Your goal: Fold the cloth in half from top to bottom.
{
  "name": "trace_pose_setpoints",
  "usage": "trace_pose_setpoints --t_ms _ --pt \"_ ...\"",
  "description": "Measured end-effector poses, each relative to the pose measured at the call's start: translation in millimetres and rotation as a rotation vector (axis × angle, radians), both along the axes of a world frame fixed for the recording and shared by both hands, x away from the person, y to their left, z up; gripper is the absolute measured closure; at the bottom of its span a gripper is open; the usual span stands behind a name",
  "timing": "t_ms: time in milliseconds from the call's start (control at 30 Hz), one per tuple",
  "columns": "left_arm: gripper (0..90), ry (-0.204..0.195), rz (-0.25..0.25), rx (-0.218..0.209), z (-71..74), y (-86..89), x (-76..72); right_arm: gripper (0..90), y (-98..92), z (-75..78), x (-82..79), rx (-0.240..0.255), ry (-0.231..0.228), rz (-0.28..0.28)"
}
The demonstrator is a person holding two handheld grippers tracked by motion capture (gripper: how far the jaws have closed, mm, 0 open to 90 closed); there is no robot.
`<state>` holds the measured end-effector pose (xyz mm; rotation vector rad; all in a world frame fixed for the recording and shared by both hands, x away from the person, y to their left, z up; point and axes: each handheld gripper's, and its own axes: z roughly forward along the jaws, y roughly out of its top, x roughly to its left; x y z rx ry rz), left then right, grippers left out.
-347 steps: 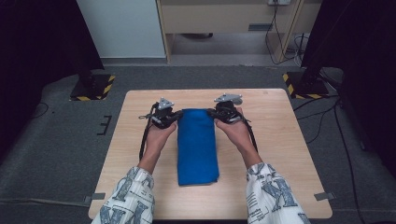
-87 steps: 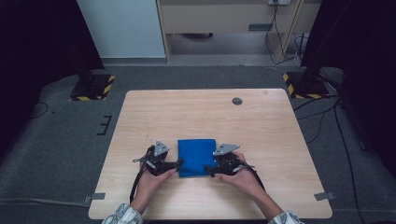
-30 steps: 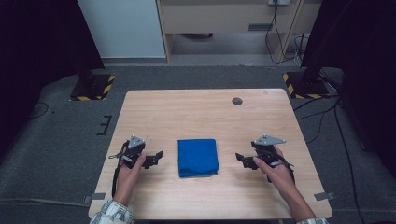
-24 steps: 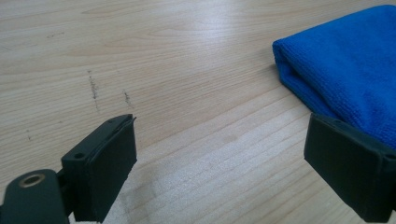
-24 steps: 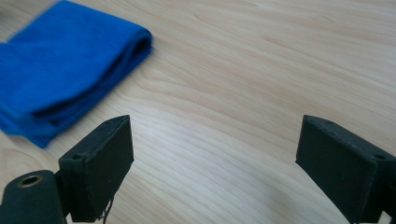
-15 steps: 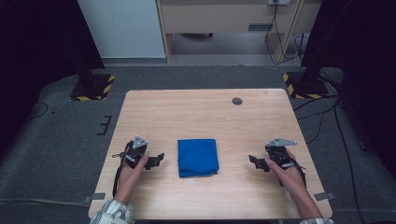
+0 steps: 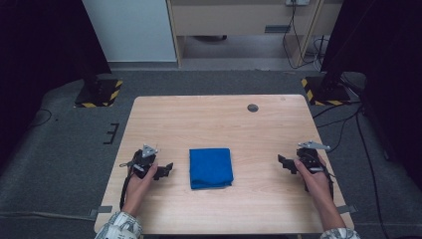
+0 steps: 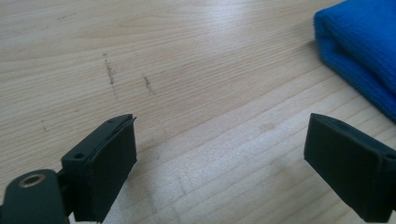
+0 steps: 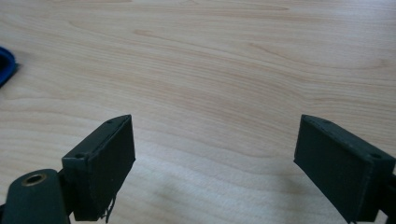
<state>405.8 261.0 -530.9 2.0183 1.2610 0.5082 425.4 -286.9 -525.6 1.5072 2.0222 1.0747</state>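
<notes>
**Folded blue cloth, released; both claws withdrawn**

Left claw (image 7: 166,171): jaws spread wide, nothing between them; low over bare wood just left of the cloth; in the left gripper view the cloth's rounded folded edge (image 8: 359,56) lies ahead and to one side, apart from both pads. Right claw (image 7: 282,161): jaws likewise wide apart and empty; well clear of the cloth on the table's right side; the right gripper view catches a sliver of blue at its far left edge.

Blue cloth (image 7: 210,167): folded to a compact, roughly square pad; lying flat near the middle of the table's near half, between the two claws.

Change: shortly before, both claws were at the cloth's sides; they have since let go and drawn outward, the right one going farther; the cloth has kept its place and shape. Judgement: folding looks complete, hands retiring.

Surroundings: wooden table (image 7: 219,119), faint dark scuffs on it near the left claw; small round dark grommet (image 7: 253,107) at the far side; patterned sleeves at the near edge; nothing stands between claws and cloth.
</notes>
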Motion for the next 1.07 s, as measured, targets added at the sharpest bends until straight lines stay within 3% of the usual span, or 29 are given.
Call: trace_pose_setpoints --t_ms 367,500,733,833,1067 --pt "7.5 0.016 0.006 0.017 -4.5 0.4 2.6 10.8 -0.9 -10.6 12.3 -0.004 0.049 -0.027" --pt "6.2 0.011 -0.001 0.035 -5.5 -1.2 2.6 10.1 1.5 -11.7 12.5 -0.012 0.043 -0.028" --pt "4.7 0.011 -0.007 0.049 -5.9 -2.7 2.6 9.4 8.3 -12.5 11.4 -0.069 0.036 -0.018" --pt "4.4 0.012 -0.008 0.05 -5.9 -2.7 2.7 8.7 13.7 -13.3 10.0 -0.15 0.034 -0.004" --pt "3.6 0.014 -0.011 0.051 -5.9 -2.9 2.8 8.7 12.9 -13.4 5.7 -0.149 0.036 0.005"
